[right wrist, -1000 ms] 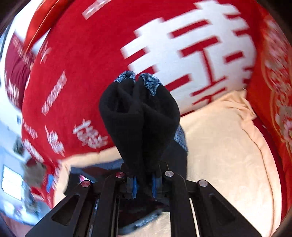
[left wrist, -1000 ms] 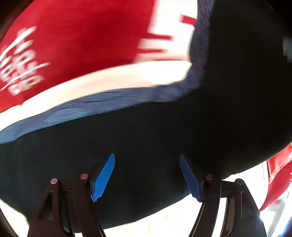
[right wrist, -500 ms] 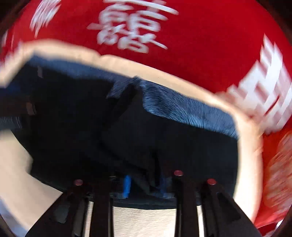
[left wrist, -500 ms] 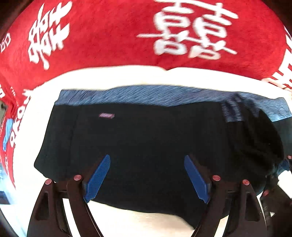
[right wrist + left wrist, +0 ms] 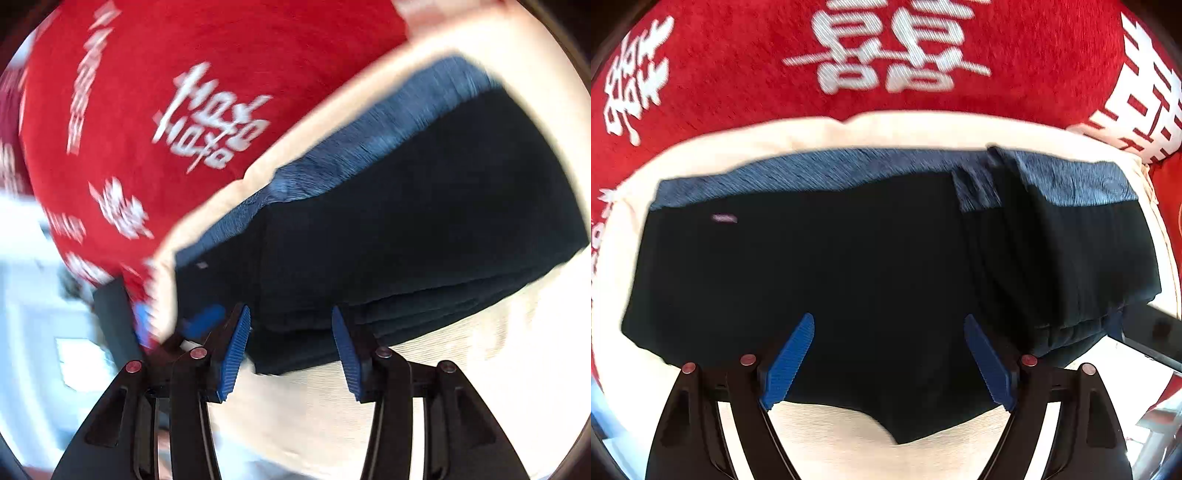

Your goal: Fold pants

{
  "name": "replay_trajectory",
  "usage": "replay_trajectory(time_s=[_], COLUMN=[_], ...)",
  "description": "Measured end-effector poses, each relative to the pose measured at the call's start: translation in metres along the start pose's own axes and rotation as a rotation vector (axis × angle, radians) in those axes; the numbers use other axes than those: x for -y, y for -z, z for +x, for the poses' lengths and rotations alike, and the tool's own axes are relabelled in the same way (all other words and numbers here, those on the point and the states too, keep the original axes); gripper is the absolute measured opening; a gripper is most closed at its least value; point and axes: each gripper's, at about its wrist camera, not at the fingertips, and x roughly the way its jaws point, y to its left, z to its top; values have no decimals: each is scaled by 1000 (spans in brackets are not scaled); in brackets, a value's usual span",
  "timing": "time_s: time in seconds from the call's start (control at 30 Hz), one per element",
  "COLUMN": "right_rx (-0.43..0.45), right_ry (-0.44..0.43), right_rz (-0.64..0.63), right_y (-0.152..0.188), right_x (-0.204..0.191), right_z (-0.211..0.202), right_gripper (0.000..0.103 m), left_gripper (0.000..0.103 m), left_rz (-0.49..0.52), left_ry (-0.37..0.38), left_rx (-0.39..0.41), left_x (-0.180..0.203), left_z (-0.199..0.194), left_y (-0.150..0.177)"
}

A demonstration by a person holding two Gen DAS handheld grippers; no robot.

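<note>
The black pants (image 5: 849,266) with a blue waistband (image 5: 820,171) lie folded flat on a cream cushion (image 5: 849,435). A folded-over layer rests on their right part (image 5: 1071,240). My left gripper (image 5: 888,358) is open and empty, its blue pads (image 5: 790,362) just above the near edge of the pants. In the right wrist view the pants (image 5: 424,221) lie stacked in layers. My right gripper (image 5: 291,350) is open and empty at their near edge. The right gripper's finger also shows at the right edge of the left wrist view (image 5: 1145,332).
A red blanket with white characters (image 5: 886,74) surrounds the cream cushion at the back and sides. It also shows in the right wrist view (image 5: 166,110). A blurred pale room area (image 5: 44,314) lies off the left side there.
My right gripper has laid its held fold of pants down on the right part and opened, letting go. The left gripper stayed open and pulled back slightly.
</note>
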Motion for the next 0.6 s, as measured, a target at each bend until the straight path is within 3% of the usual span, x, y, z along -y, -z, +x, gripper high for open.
replay_trajectory(time_s=[0.1, 0.3, 0.43, 0.47, 0.5, 0.53, 0.6], right_rx=[-22, 16, 6, 8, 8, 5, 20], right_ry=[-57, -121, -218, -243, -238, -229, -224], right_rz=[149, 241, 384, 414, 423, 416, 359], right_y=[0, 13, 4, 5, 4, 3, 0], right_x=[22, 37, 59, 64, 66, 65, 55], right_z=[11, 11, 25, 27, 27, 28, 21], right_gripper=[51, 51, 50, 40, 12, 5, 5], left_gripper=[85, 85, 85, 85, 85, 85, 85], left_rz=[-10, -19, -21, -23, -24, -24, -24], left_ry=[-4, -7, -9, -8, -7, -7, -17], left_rx=[-34, -23, -25, -25, -23, -22, -21], left_x=[4, 4, 4, 4, 2, 2, 1], left_z=[12, 15, 14, 13, 11, 11, 5], left_y=[7, 9, 11, 11, 13, 14, 16])
